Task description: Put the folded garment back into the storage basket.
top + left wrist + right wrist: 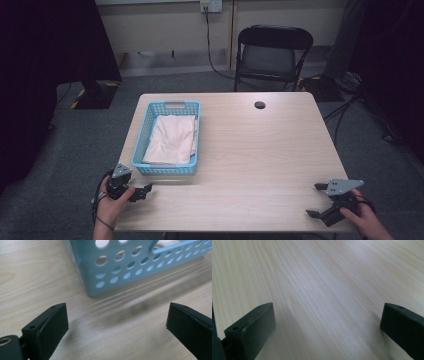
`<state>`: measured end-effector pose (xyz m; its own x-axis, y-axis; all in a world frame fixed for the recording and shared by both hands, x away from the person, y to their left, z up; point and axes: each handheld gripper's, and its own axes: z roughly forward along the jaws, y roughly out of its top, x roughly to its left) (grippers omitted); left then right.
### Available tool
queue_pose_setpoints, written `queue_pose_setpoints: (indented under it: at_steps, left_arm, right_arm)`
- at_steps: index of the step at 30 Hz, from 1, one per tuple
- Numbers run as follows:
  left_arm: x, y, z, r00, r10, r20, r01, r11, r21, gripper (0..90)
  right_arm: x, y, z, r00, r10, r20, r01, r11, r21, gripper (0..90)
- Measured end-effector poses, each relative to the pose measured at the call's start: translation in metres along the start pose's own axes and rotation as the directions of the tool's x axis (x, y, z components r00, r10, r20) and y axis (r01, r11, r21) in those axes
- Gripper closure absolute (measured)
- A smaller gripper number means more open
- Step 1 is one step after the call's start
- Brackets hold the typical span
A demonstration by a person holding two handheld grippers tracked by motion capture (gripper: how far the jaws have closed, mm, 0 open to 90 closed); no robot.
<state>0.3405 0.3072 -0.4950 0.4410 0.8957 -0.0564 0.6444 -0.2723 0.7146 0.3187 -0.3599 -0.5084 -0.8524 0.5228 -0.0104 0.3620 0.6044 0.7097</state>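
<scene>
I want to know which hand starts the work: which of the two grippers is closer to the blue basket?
The left gripper, just off the blue basket's near corner; the right gripper sits far across the table.

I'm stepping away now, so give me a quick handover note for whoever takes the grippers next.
Left gripper: open, holding nothing, low over the table just off the blue basket's near corner.
Right gripper: open, holding nothing, at the table's near right edge.
Folded pale cloth lies inside the basket, untouched by either gripper.
Done: cloth is in the basket.
Left: nothing in hand; any further handling of the basket or cloth.
</scene>
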Motion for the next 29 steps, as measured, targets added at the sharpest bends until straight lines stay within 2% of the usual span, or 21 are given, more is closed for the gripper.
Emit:
queue_pose_setpoints:
  at_steps: [6,13,19,23,29]
  left_arm:
    - [-0.001,-0.001,0.003,0.9997,0.019,-0.015,-0.018,0.9998,0.011,3.6]
    - [-0.003,-0.003,0.007,0.9977,0.062,-0.029,-0.061,0.9976,0.033,3.8]
    - [-0.004,-0.005,0.010,0.9979,0.063,-0.016,-0.063,0.9974,0.036,2.5]
    - [-0.006,-0.008,0.012,0.9979,0.065,-0.010,-0.065,0.9979,0.007,0.0]
    - [-0.006,-0.008,0.012,0.9978,0.066,-0.008,-0.066,0.9978,0.006,0.0]
  right_arm:
    - [0.000,0.000,0.000,1.0000,0.000,0.000,0.000,1.000,0.000,0.0]
    - [0.000,0.000,0.000,1.0000,0.000,0.000,0.000,1.000,0.000,0.0]
    - [0.000,0.000,0.000,1.0000,0.000,0.000,0.000,1.000,0.000,0.0]
    - [0.000,0.000,0.000,1.0000,0.000,0.000,0.000,1.000,0.000,0.0]
    - [0.000,0.000,0.000,1.0000,0.000,0.000,0.000,1.000,0.000,0.0]
